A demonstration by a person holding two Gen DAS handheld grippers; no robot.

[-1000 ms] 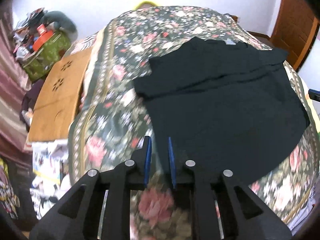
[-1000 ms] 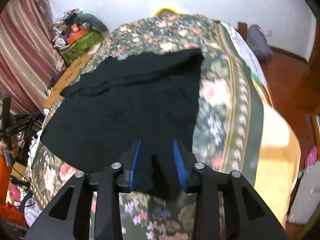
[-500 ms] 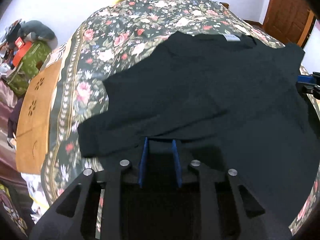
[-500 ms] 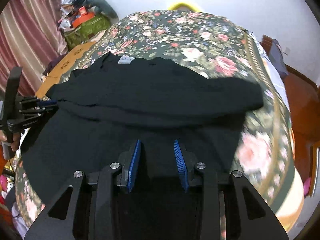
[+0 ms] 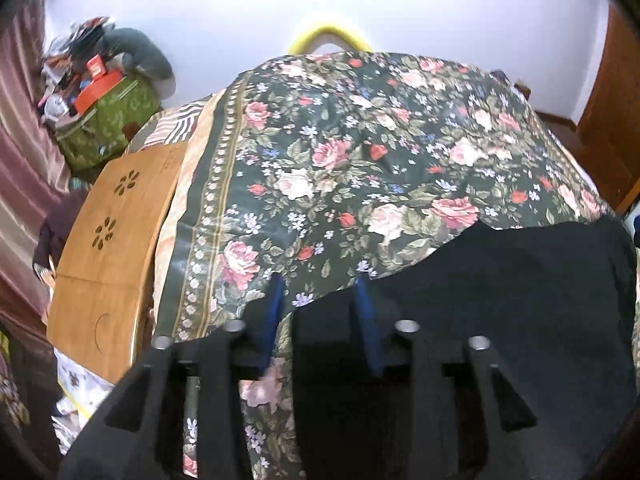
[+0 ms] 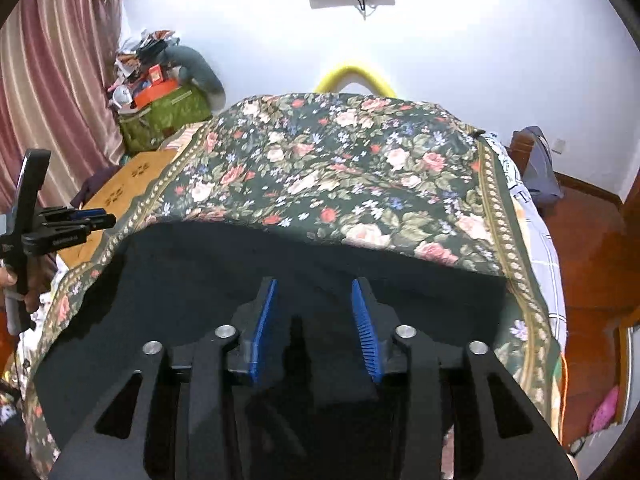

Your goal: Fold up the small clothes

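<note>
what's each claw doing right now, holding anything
Left claw: jaws opening, black cotton garment edge between them, not gripped.
Right claw: jaws opening over the garment, nothing gripped.

The garment lies on the near part of the bedspread. The wooden board lies left of the bedspread; the bag stands behind it.

Black garment — spread flat, folded edge straight — on floral bedspread
</note>
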